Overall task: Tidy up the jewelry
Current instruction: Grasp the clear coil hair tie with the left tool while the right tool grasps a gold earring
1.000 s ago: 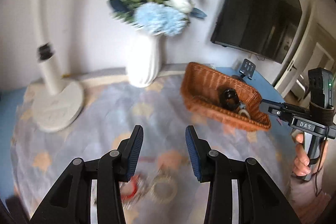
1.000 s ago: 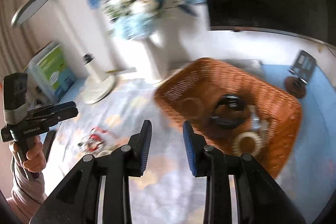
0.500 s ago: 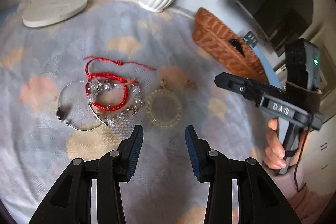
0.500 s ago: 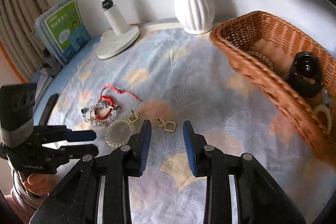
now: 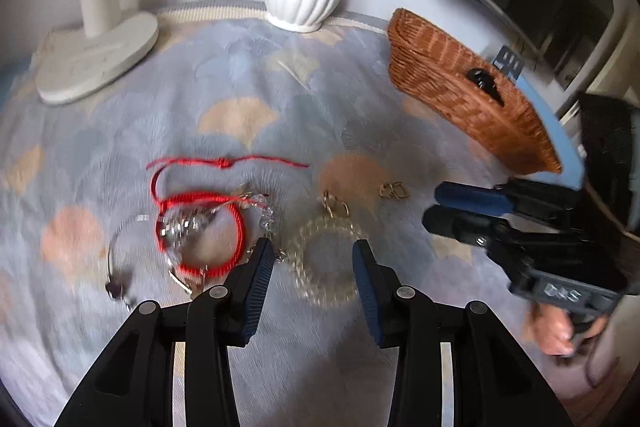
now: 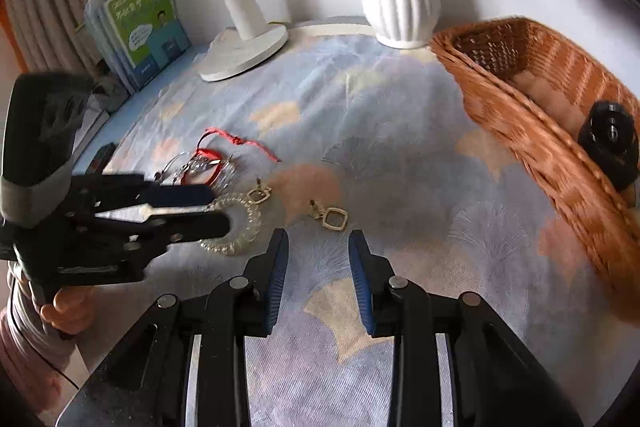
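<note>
Left wrist view: your left gripper (image 5: 313,259) is spread over the clear beaded bracelet (image 5: 326,261) on the table (image 5: 248,83); your right gripper (image 6: 318,251), spread too, hovers near a gold earring (image 6: 334,218).

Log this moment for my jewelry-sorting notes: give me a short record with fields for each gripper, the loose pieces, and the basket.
left gripper: open, empty, over the clear beaded bracelet
right gripper: open, empty, just short of the gold square earring
loose on cloth: red cord bracelet, crystal bracelet, thin silver bangle, second gold earring
wicker basket: right of the jewelry, holds a black round item
</note>
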Demonstrator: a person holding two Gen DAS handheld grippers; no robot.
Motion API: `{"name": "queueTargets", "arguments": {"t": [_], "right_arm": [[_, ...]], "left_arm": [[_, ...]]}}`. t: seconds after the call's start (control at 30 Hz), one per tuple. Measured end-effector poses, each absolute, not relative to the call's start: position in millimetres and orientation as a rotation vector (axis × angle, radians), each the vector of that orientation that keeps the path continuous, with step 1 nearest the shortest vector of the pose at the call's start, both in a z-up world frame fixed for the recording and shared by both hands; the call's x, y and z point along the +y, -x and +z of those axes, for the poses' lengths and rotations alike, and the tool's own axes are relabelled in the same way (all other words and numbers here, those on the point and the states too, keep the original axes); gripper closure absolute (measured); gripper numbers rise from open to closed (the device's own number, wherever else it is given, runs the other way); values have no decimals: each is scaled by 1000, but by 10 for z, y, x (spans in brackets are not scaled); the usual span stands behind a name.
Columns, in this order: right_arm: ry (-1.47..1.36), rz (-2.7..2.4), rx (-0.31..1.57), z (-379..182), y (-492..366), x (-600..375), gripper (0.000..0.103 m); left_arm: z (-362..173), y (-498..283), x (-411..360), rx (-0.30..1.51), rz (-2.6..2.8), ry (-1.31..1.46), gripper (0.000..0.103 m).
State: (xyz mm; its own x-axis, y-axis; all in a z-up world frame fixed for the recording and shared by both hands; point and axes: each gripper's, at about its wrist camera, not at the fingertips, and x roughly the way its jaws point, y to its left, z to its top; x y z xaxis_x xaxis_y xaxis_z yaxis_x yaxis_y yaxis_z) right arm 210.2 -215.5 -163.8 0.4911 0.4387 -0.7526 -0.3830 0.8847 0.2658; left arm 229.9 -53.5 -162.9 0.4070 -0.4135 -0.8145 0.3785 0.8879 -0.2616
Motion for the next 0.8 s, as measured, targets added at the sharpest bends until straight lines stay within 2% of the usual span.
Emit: {"name": "queueTargets", "arguments": {"t": [0.33,0.53,0.6,0.63,0.7,0.8], "right_arm": [[239,543,936,-1613,-2284,-1767,71],[273,530,915,-1723,-2405,-1686,91],[274,534,908,-1729,-2397,-1697,91],[282,530,901,-1728,-2369,-1692,91],[287,529,897,-1724,-2323,-1685,91],[263,533,896,-1682,-2251,-1715,91]], "left_arm": [[-1615,-2201,-592,999,-488,-66,67],[-1621,-2175,-597,989,-500,-73,67],[-1622,-2162,-612,981,-496,-83,68],[-1621,-2155,-617,977,-489,-93,71],[-1626,-2142,-632,964,-459,-126,93],[-1624,-2124,-611,975,-488,-102,94]]}}
